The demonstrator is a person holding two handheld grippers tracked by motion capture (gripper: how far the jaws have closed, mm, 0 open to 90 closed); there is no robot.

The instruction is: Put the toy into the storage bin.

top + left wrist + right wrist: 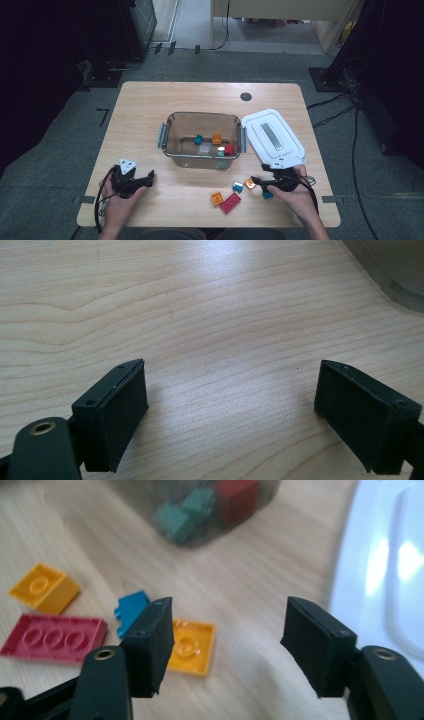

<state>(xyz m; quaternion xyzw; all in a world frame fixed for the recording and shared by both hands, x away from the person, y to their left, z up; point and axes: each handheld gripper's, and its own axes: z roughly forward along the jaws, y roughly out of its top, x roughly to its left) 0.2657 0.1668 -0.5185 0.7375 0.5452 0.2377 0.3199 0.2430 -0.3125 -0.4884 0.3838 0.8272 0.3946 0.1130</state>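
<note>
Left hand-held gripper (150, 176) rests released on the pale wooden bench (150, 105), nothing between its jaws. Right hand-held gripper (227, 645) hangs released over the small orange square brick (192, 645), which lies on the bench below the clear plastic bin (172, 142); centre it over the brick before clenching.

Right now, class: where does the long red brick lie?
High view: the long red brick lies flat on the table's near edge, right of centre, beside an orange brick.
</note>
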